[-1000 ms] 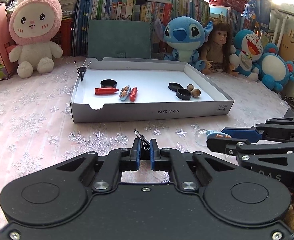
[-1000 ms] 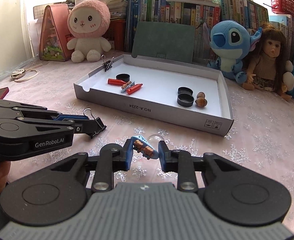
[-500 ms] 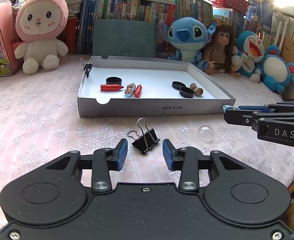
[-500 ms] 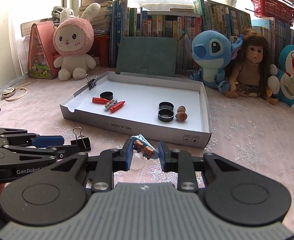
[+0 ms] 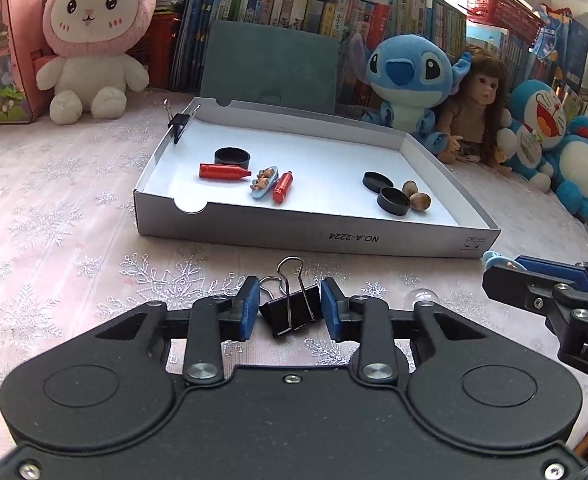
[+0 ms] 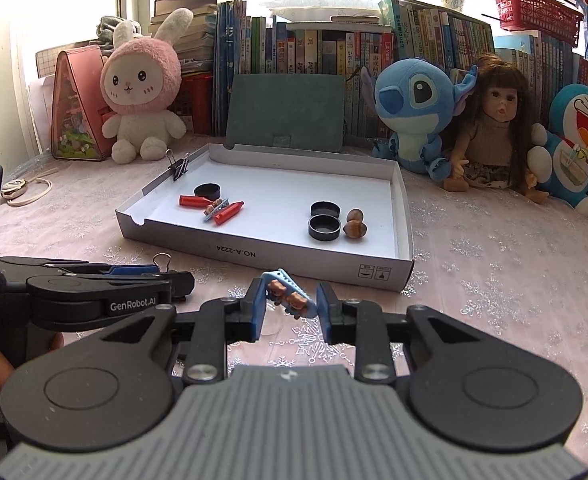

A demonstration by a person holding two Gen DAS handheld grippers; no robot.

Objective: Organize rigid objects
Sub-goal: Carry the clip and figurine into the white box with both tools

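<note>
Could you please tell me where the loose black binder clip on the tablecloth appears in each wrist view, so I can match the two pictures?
Left wrist view: the binder clip lies low in the centre, between the left gripper's closing fingers.
Right wrist view: only its wire loop shows at the left, above the left gripper.
Shared landmark: the white box printed NO.A-2224.

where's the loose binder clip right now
In the left wrist view the binder clip lies on the tablecloth between the closing left tongs, just before the white tray.
</note>
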